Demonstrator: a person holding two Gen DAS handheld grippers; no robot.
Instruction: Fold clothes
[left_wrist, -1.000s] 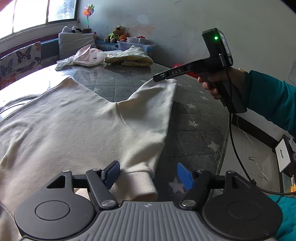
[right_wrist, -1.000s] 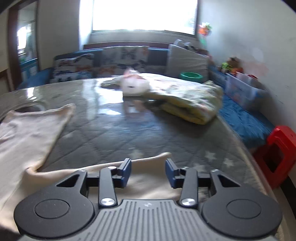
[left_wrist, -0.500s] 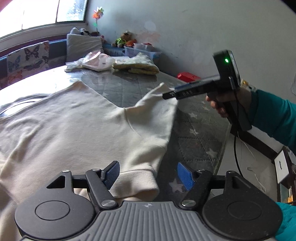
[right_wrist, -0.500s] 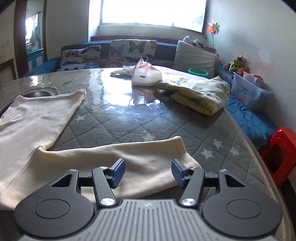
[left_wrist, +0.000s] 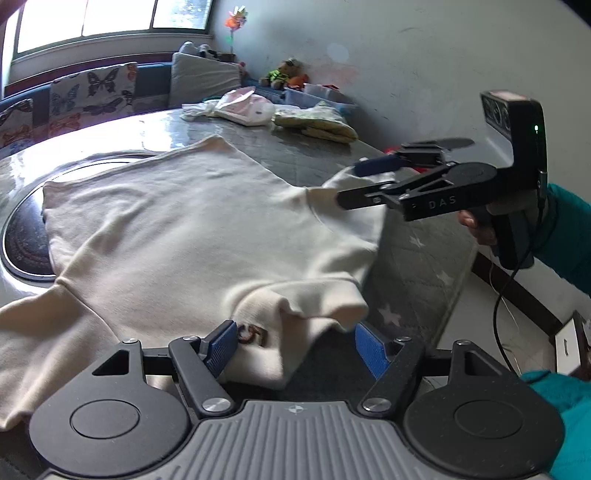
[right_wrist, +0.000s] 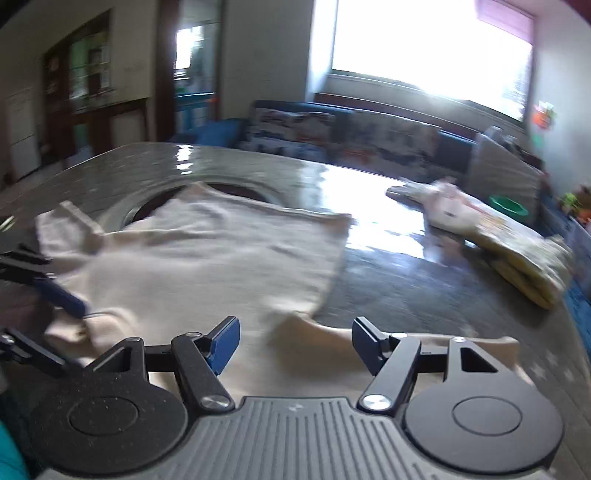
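Sleeve (left_wrist: 332, 221) now folded over sweater (left_wrist: 177, 229) body vs 1 s ago; L tongs (left_wrist: 295, 341) & R tongs (right_wrist: 293, 341) both released, nothing gripped. Other sleeve prob next.

Bare quilted table surface (left_wrist: 417, 266) at right of the left wrist frame, beside the cream sweatshirt (left_wrist: 192, 229): passable. Right gripper (left_wrist: 351, 184) crosses that gap at upper right. Folded yellow cloth (right_wrist: 524, 258) and pink bundle (right_wrist: 443, 210) occupy far right of the right wrist frame; blurred, so their edges are uncertain.
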